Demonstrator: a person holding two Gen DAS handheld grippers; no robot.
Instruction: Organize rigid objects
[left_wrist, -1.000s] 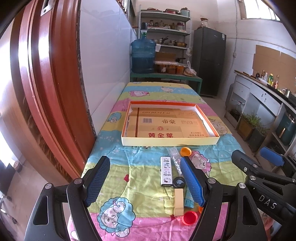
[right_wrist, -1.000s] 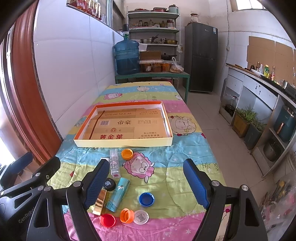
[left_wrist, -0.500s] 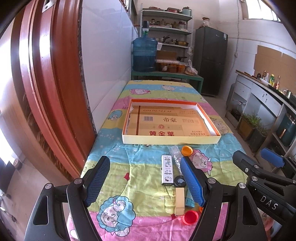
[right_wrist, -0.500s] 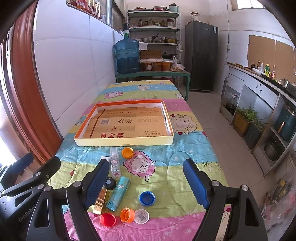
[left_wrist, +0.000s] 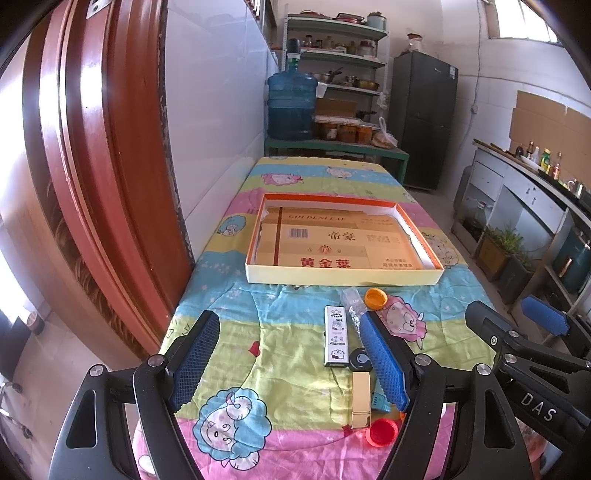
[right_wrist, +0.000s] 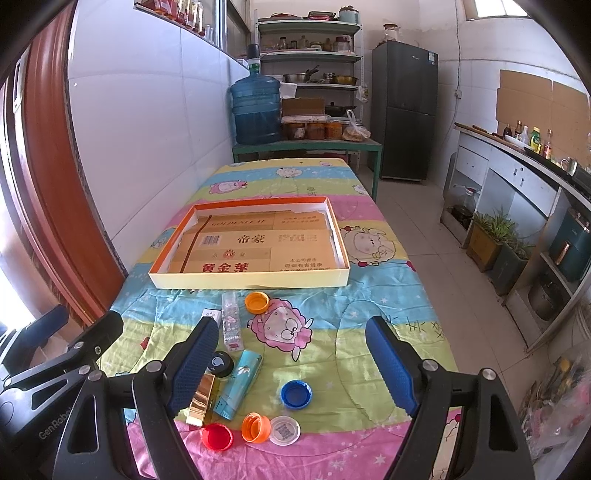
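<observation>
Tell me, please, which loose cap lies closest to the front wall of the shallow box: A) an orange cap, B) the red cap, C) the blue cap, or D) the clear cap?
A: an orange cap lies just in front of the shallow box, while the blue cap, red cap and clear cap lie much nearer the camera.

Pastel-striped cartoon-sheep tablecloth (right_wrist: 369, 295) — orange-rimmed cream tray (right_wrist: 251, 282), blue cap (right_wrist: 295, 394).

Beyond both tongs the tray (right_wrist: 251, 282) lies on the desk (right_wrist: 369, 295); caps (right_wrist: 295, 394) sit between the right tongs (right_wrist: 291, 365), lighters (left_wrist: 335, 341) between the left tongs (left_wrist: 288, 360)
</observation>
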